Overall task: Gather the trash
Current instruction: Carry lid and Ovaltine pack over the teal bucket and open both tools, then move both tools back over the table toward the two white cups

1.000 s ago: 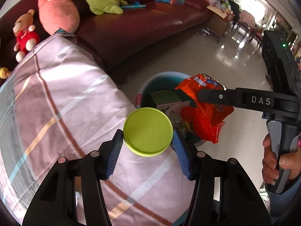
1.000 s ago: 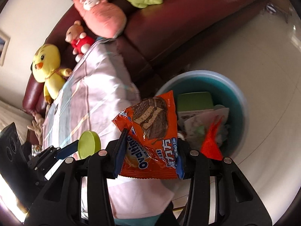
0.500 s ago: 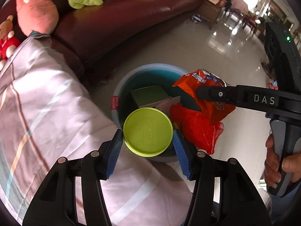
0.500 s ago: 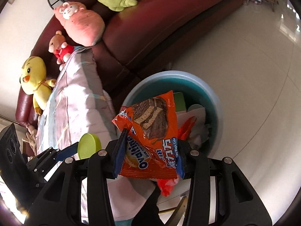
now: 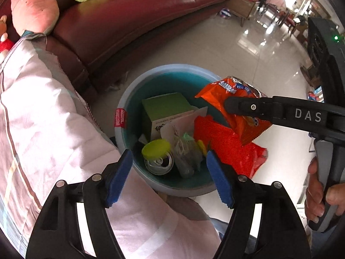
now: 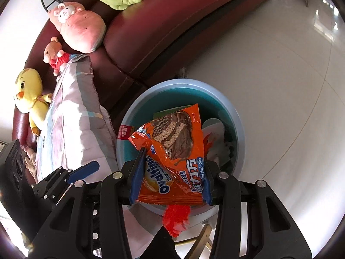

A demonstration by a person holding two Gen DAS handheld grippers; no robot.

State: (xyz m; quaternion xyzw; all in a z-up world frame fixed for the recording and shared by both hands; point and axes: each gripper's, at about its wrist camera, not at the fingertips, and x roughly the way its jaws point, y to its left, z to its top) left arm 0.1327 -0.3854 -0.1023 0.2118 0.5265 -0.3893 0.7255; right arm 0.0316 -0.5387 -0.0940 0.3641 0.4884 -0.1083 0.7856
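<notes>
Over the bin [image 5: 172, 185] our right claw [image 6: 170, 179] pinched the wrapper [image 6: 172, 157], light, crinkly and slippery, by its lower edge; our left claw [image 5: 168, 172] had just been opening, nothing between, lid [image 5: 155, 149] inside the bin.

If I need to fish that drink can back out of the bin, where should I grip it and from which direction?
Judging from the left wrist view, the can lies low in the bin near its closer wall, top end facing up, the green lid overlapping its far edge. Come straight down from above and pinch across the round body just under the rim; the trash beside it blocks any side approach.
</notes>
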